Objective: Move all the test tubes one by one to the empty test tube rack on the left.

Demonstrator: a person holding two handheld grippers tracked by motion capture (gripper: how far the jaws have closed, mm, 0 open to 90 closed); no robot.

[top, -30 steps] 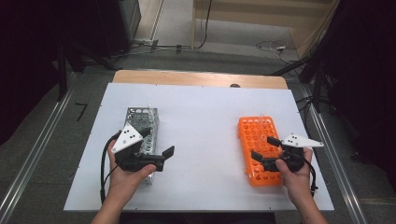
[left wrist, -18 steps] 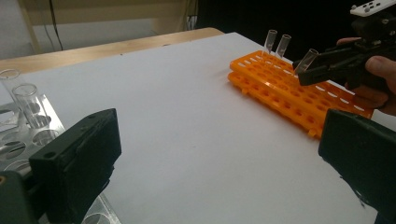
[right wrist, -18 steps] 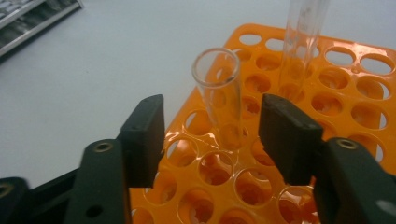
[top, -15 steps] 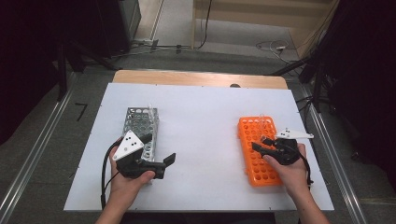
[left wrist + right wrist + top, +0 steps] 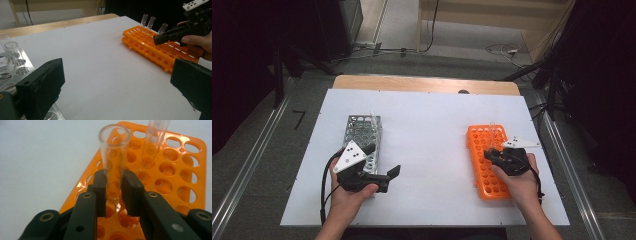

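An orange tube rack (image 5: 492,186) lies on the right of the white table top, with a few clear tubes standing at its far end. My right gripper (image 5: 490,154) reaches over it from the near side. Its jaws have just been closing and now press on an upright clear test tube (image 5: 114,152) in the right gripper (image 5: 113,183); another tube (image 5: 155,137) stands just behind. From the left gripper view, the right gripper (image 5: 158,40) meets that tube (image 5: 162,28) low down. My left gripper (image 5: 382,160) is open and empty beside the metal rack (image 5: 362,129).
The metal rack (image 5: 17,72) holds a couple of clear tubes (image 5: 11,51) at its far end. White table top (image 5: 427,130) stretches between the two racks. A wooden strip (image 5: 427,83) runs along the far edge. Dark floor and cables lie beyond.
The right gripper's jaws went from wide open to closed on the tube in the orange rack, and the hand edged slightly over the rack. The left gripper stayed where it was.
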